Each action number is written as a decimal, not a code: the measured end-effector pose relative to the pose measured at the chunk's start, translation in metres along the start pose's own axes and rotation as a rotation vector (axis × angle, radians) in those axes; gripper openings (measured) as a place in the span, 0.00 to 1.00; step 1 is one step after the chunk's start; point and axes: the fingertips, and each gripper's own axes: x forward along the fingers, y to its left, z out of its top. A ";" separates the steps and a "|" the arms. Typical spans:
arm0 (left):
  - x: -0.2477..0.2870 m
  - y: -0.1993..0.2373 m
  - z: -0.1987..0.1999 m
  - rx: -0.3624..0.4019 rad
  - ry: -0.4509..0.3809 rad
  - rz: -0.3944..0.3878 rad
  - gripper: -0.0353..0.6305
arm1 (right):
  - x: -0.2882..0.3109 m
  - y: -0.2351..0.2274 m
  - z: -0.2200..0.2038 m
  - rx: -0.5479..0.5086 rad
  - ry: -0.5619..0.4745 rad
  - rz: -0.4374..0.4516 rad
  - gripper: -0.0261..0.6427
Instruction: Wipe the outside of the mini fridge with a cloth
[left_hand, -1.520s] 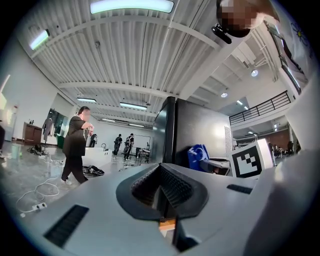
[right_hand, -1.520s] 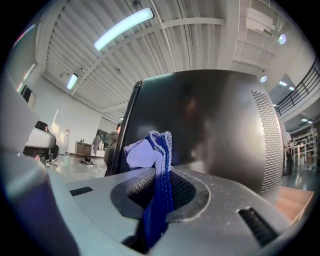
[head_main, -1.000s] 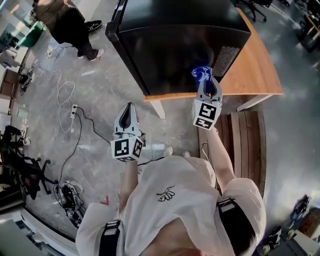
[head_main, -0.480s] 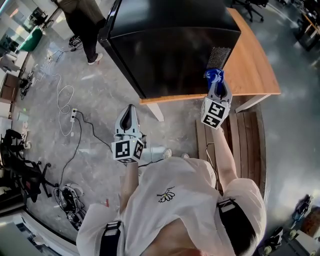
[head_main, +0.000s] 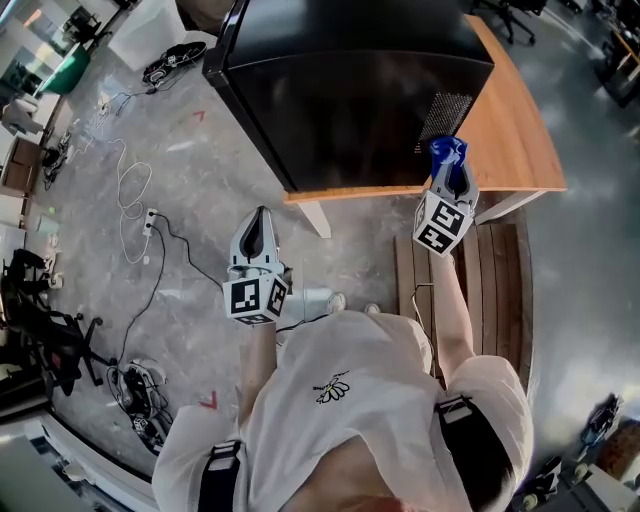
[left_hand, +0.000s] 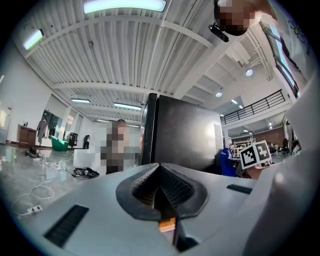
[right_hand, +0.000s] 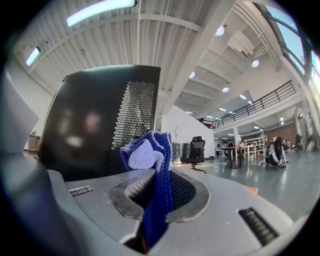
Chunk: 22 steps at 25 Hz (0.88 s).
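The black mini fridge (head_main: 350, 90) stands on a wooden table (head_main: 510, 140). My right gripper (head_main: 449, 172) is shut on a blue cloth (head_main: 446, 151), held at the fridge's right side beside the perforated vent panel (head_main: 441, 112). In the right gripper view the blue cloth (right_hand: 150, 165) sticks up from between the closed jaws, with the fridge (right_hand: 95, 125) close ahead on the left. My left gripper (head_main: 257, 232) hangs over the floor, left of the table, shut with nothing in it. In the left gripper view the fridge (left_hand: 182, 135) rises ahead and the right gripper's marker cube (left_hand: 255, 154) shows on the right.
Cables and a power strip (head_main: 148, 218) lie on the grey floor at left. A wooden bench (head_main: 495, 290) stands under the table's right end. A table leg (head_main: 315, 218) is near my left gripper. A person (left_hand: 117, 145) stands beyond the fridge.
My right gripper with the cloth has slid rightward along the fridge toward its vent side. The left gripper has stayed put. The person at the top left has walked out of the head view.
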 end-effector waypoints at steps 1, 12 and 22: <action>0.000 0.001 0.000 0.000 0.002 0.000 0.06 | 0.001 -0.004 -0.001 0.016 0.006 -0.018 0.13; 0.001 0.006 -0.005 -0.007 0.004 -0.021 0.06 | -0.015 -0.026 -0.011 0.131 0.033 -0.113 0.13; 0.004 -0.004 -0.015 -0.022 0.012 -0.089 0.06 | -0.060 0.125 0.001 0.121 -0.005 0.243 0.13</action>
